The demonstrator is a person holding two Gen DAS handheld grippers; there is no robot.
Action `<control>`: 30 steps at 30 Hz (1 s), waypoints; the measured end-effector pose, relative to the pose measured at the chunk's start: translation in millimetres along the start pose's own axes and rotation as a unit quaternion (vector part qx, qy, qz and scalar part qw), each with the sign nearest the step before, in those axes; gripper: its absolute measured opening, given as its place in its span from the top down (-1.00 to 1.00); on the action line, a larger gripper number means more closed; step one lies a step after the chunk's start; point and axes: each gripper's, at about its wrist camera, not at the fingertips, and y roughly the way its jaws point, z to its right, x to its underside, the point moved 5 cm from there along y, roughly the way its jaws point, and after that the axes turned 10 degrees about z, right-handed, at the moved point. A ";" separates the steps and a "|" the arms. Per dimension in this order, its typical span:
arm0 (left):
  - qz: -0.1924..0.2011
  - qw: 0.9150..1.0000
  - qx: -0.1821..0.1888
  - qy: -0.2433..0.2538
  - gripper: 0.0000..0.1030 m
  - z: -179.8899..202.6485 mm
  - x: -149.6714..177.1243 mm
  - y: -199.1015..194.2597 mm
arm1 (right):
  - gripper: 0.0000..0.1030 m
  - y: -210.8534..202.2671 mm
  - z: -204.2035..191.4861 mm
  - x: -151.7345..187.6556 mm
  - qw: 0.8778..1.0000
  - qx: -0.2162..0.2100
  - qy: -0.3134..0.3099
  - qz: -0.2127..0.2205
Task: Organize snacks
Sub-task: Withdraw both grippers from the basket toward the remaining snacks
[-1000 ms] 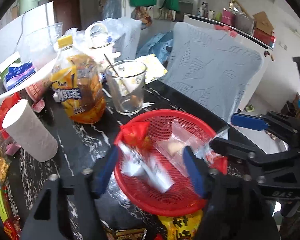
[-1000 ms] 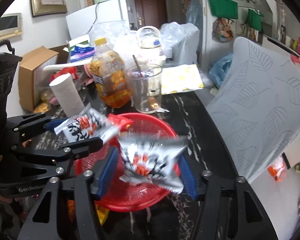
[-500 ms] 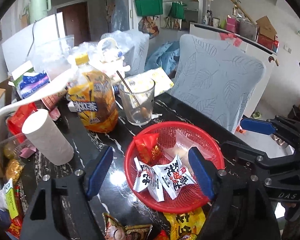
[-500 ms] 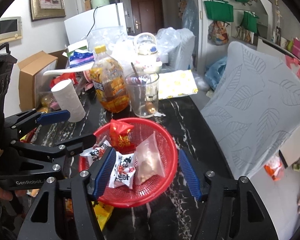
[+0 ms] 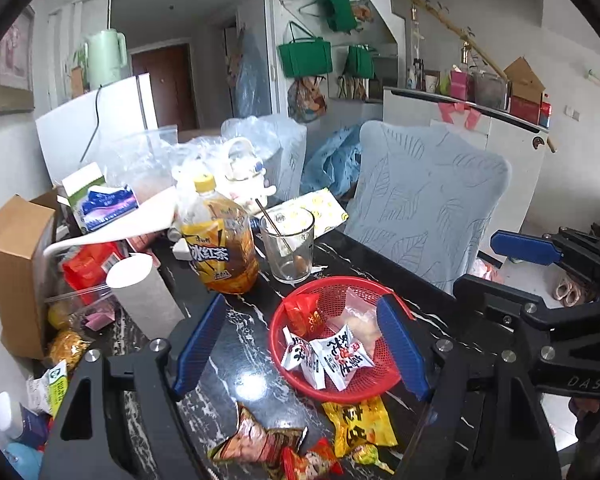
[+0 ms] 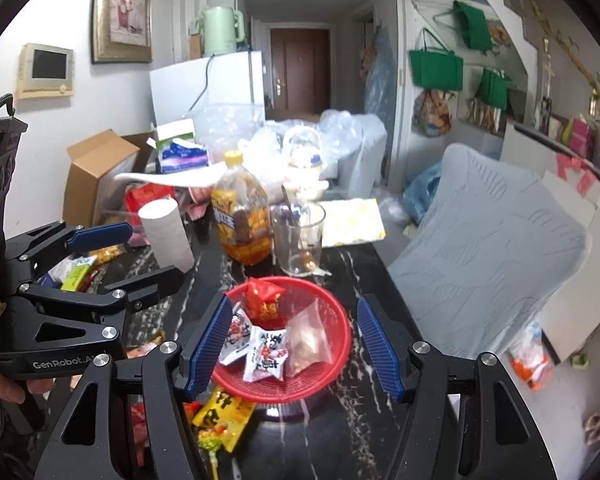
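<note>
A red mesh basket [image 5: 332,292] [image 6: 332,312] sits on the black marble table. It holds two white snack packets [image 5: 326,358] [image 6: 266,352], a red packet [image 5: 302,316] [image 6: 264,300] and a clear bag [image 5: 360,316] [image 6: 310,342]. A yellow packet [image 5: 360,420] [image 6: 224,410] and other wrapped snacks [image 5: 260,442] lie on the table just in front of the basket. My left gripper [image 5: 300,356] is open and empty, above and behind the basket. My right gripper [image 6: 296,344] is open and empty, likewise raised. Each gripper shows in the other's view, the right [image 5: 540,256] and the left [image 6: 100,240].
Behind the basket stand a glass with a spoon [image 5: 288,248], a tea bottle [image 5: 220,248] and a paper roll [image 5: 144,296]. Cluttered boxes and bags fill the left and back. A grey chair [image 5: 428,204] is at the table's right edge.
Both grippers let go of their white snack packets, which now lie in the basket. Both grippers have opened and pulled back and up from the basket.
</note>
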 end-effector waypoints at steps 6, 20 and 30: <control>0.019 1.000 -0.007 0.008 -0.50 6.9 2.8 -38.3 | -0.27 -34.6 -13.3 -0.4 1.000 0.003 -0.007 0.020; 0.021 1.000 -0.007 -0.002 -0.50 15.0 43.3 -94.9 | -0.35 -87.0 -43.9 34.5 1.000 -0.013 -0.006 0.022; 0.000 1.000 -0.009 -0.017 -0.50 18.0 86.7 -114.9 | -0.35 -98.2 -62.3 75.0 1.000 -0.026 0.002 -0.005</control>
